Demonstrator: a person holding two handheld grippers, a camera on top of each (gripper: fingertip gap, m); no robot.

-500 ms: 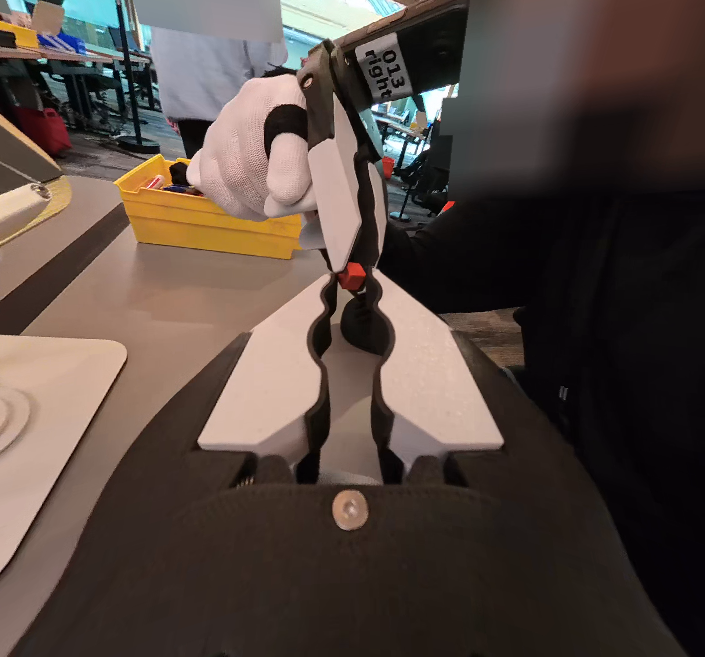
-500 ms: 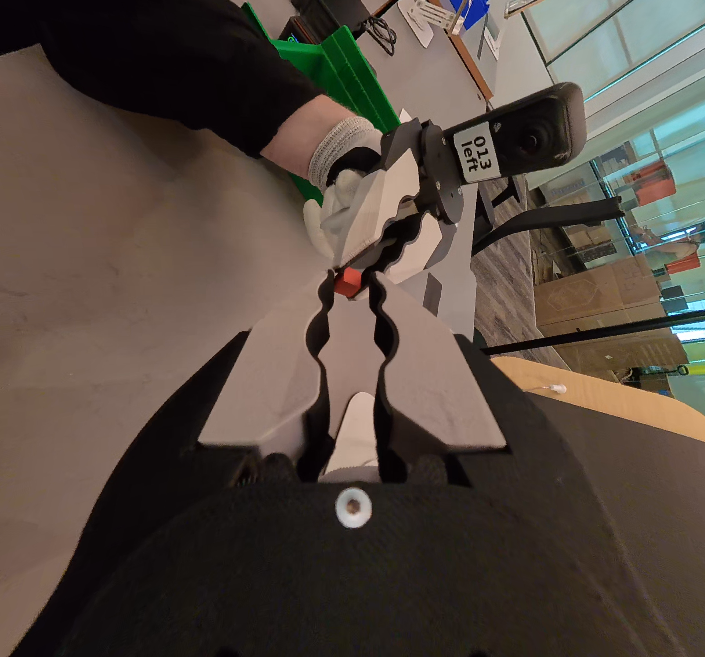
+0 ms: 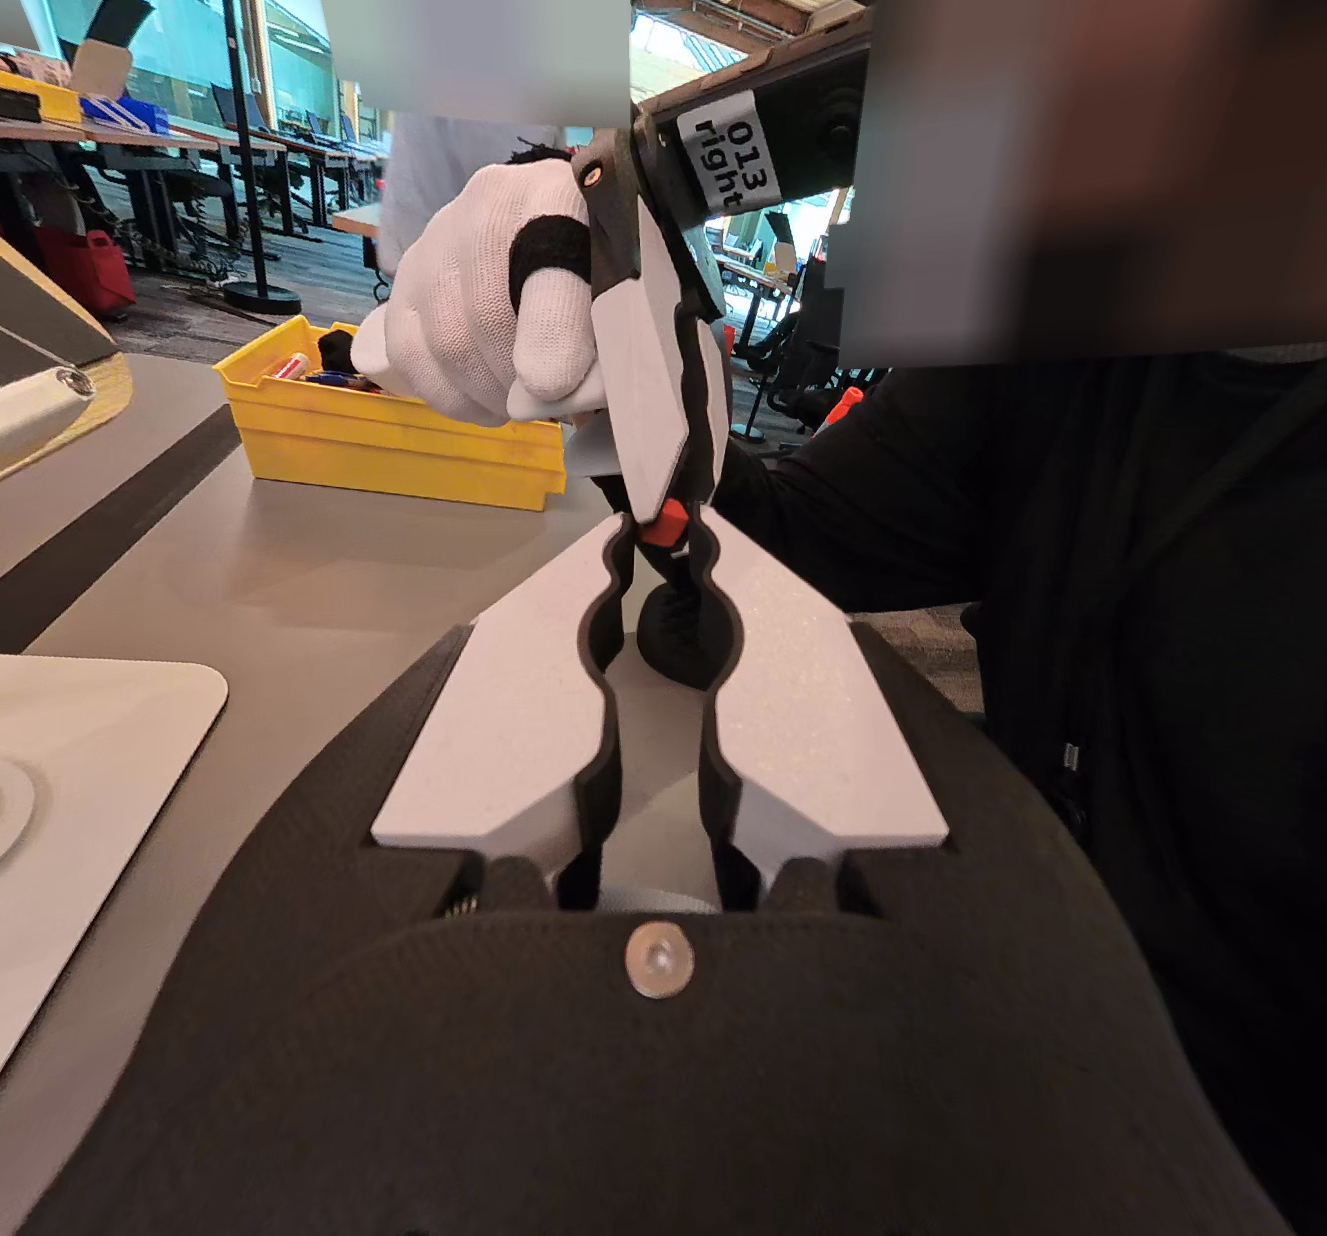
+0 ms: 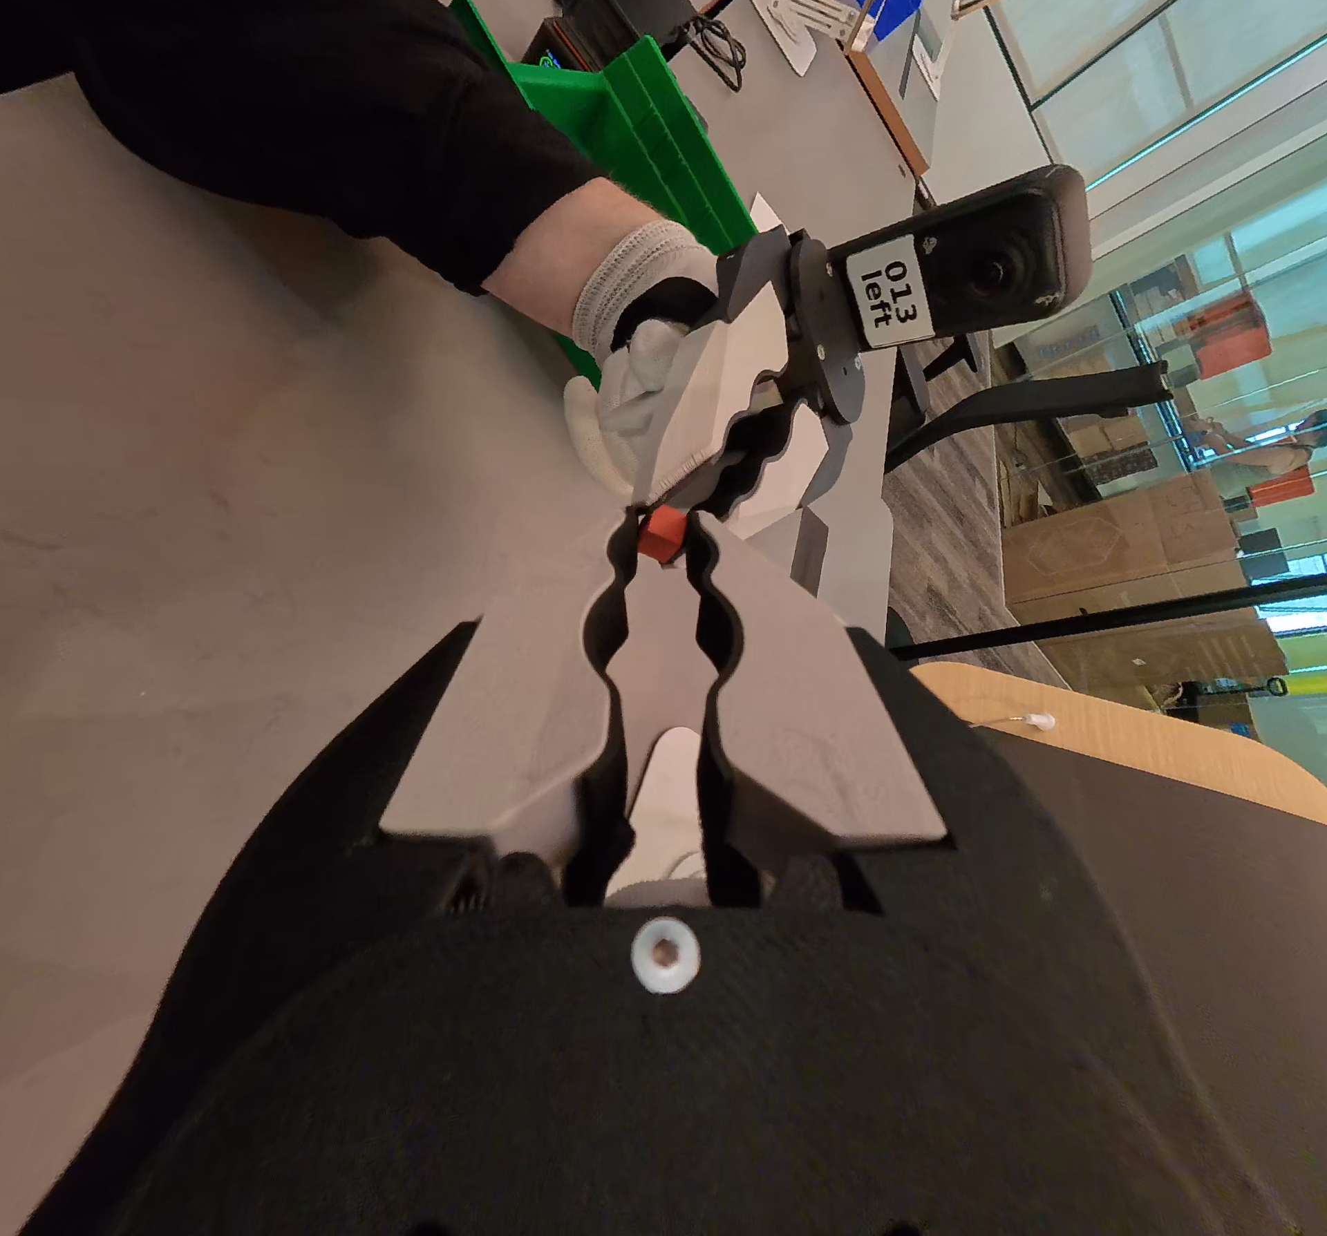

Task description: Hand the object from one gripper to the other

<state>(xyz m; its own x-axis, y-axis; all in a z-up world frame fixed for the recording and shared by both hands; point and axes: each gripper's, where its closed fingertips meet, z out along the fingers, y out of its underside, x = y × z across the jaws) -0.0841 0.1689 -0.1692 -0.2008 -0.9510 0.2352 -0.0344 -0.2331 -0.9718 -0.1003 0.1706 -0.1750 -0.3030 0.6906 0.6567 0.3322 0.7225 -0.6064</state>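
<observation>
A small red block (image 3: 664, 525) is seen above the grey table (image 3: 359, 577), at the point where both sets of fingertips meet. The left gripper (image 3: 662, 530) is closed on the block at its tips. The right gripper (image 4: 660, 532) is likewise clamped on the block, with the red face pinched between its tips. Each gripper is held by a white-gloved hand (image 3: 488, 319). A yellow bin (image 3: 388, 430) is noted on the table behind.
</observation>
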